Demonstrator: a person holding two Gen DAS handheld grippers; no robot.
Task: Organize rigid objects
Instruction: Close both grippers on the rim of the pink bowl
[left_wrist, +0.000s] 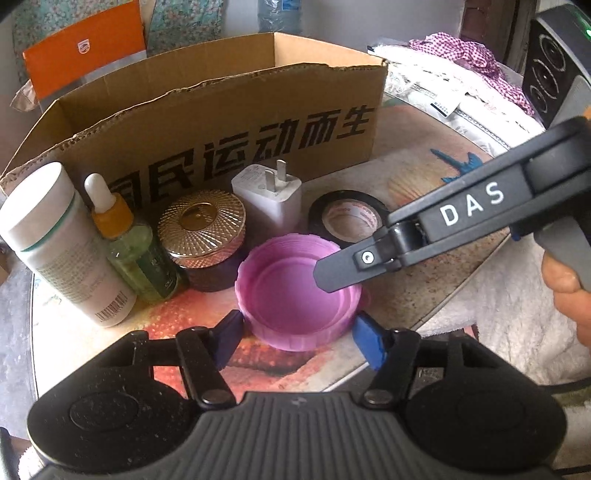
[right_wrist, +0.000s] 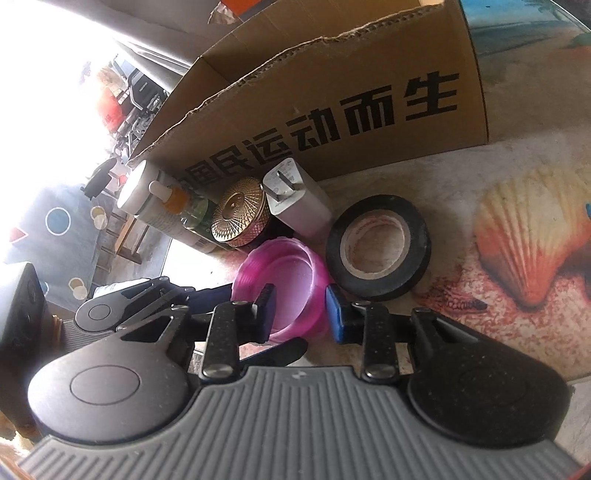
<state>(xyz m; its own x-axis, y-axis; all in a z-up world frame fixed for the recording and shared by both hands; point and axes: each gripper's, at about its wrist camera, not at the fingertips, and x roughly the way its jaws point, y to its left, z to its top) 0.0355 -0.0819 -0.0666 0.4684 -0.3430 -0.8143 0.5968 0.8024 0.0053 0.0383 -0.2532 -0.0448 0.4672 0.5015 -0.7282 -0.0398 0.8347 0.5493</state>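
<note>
Straddling the pink lid (left_wrist: 299, 291), the left gripper (left_wrist: 297, 334) has its jaws spread wide, one blue pad at each side of the lid's near wall, close to it though contact is unclear. The right gripper (right_wrist: 300, 314) is parted too: one finger sits inside the lid (right_wrist: 286, 280), the other outside its rim, not yet clamped. The lid lies open side up, ribbed, just before the black tape roll (left_wrist: 349, 218), the white charger (left_wrist: 271, 197) and the cardboard box (left_wrist: 229, 122).

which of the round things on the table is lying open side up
The pink ribbed plastic lid, its hollow facing up. The gold-topped glass jar is closed, and the black tape roll is just a ring.
</note>
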